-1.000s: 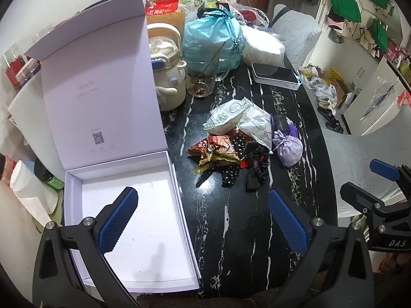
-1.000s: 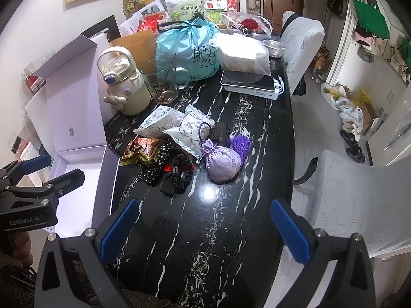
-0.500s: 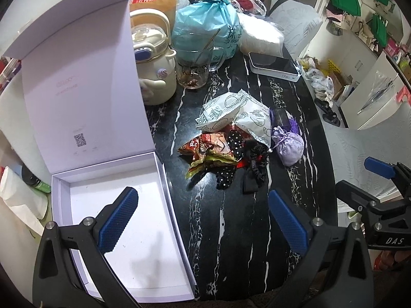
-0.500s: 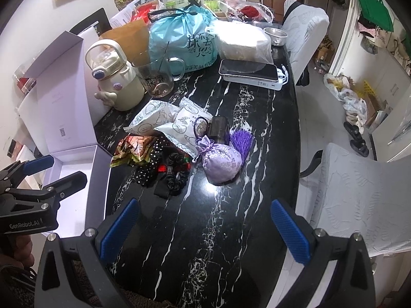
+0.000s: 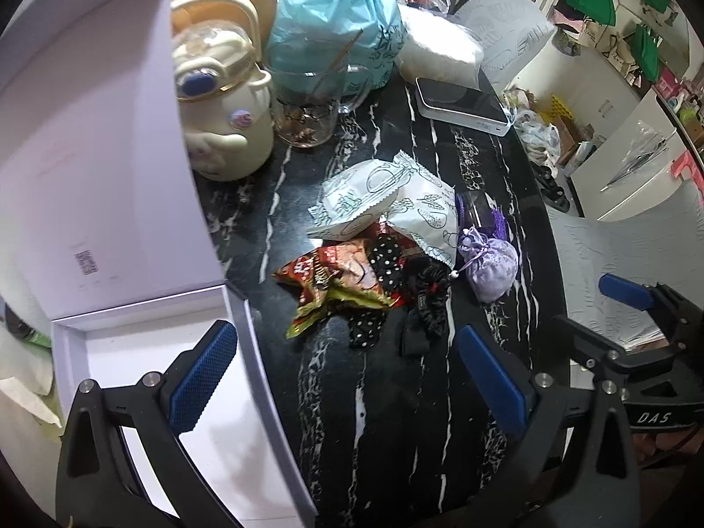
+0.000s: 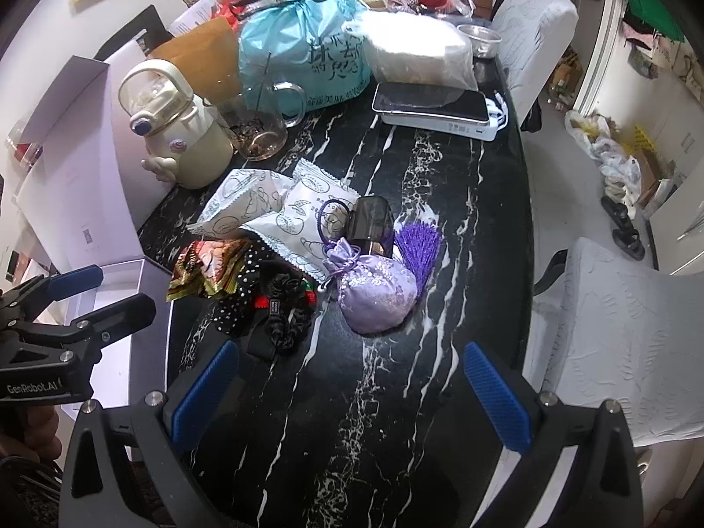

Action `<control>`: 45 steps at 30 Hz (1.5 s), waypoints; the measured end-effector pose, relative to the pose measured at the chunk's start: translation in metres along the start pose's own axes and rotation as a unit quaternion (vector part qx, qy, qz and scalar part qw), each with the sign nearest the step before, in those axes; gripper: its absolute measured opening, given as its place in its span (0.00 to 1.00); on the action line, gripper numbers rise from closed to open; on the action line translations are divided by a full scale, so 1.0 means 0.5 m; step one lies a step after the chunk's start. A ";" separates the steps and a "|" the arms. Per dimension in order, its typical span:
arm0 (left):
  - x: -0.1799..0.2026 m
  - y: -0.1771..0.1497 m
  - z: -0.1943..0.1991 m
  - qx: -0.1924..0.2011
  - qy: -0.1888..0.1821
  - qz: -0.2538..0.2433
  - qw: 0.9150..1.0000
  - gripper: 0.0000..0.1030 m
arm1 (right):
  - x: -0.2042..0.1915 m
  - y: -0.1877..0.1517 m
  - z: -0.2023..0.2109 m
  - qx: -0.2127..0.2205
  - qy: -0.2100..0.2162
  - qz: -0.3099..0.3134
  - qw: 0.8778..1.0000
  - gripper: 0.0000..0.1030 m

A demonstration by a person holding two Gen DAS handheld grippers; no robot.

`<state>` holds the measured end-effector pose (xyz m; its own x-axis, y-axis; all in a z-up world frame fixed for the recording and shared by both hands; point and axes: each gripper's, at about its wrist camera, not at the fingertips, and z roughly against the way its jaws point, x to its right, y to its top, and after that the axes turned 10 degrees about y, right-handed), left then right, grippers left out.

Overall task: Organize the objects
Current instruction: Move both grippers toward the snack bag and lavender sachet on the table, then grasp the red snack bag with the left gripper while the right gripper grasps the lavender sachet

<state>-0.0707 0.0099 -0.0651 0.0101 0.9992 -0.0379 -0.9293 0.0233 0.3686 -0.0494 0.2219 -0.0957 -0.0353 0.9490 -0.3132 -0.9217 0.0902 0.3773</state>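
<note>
On the black marble table (image 5: 396,418) lies a small heap: two white snack packets (image 5: 383,202), a red foil wrapper (image 5: 334,277), a dotted black hair tie (image 5: 383,259), a black scrunchie (image 5: 424,303) and a lilac sachet (image 5: 490,266). The sachet (image 6: 376,286) with its purple tassel (image 6: 418,246) lies nearest my right gripper (image 6: 347,400). An open lilac box (image 5: 145,396) with a raised lid stands at the left. My left gripper (image 5: 347,378) hovers open over the box's right wall and the table. Both grippers hold nothing.
At the back stand a cream kettle bottle (image 5: 220,105), a glass mug (image 5: 308,105), a teal bag (image 5: 334,31), a white bag (image 5: 440,48) and a flat white device (image 5: 462,105). A white chair (image 6: 625,343) sits right of the table. The right gripper also shows at the right edge (image 5: 625,317).
Both cameras have moved forward and lower toward the heap, which now looks larger. The left gripper has shifted right, from over the box to its right wall. Jaws stay open.
</note>
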 end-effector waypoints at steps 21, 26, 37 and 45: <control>0.011 0.077 -0.122 -0.017 0.028 0.009 0.999 0.98 | 0.065 0.038 -0.120 -0.032 0.007 -0.009 0.999 1.00; -0.001 0.078 -0.163 -0.040 0.040 0.015 0.998 0.98 | 0.075 0.040 -0.141 -0.031 0.007 -0.007 0.999 1.00; -0.007 0.075 -0.209 -0.065 0.028 0.015 0.997 0.86 | 0.080 0.046 -0.172 -0.020 0.010 0.011 1.000 0.97; 0.001 0.052 -0.238 -0.101 -0.010 0.021 0.995 0.65 | 0.088 0.039 -0.197 -0.044 0.032 0.009 0.998 0.67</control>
<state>-0.1387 0.0073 -0.1659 -0.0253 0.9997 -0.0073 -0.9842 -0.0236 0.1756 -0.1068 0.2356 -0.1880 -0.0749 0.9288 -0.3628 -0.9507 0.0432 0.3070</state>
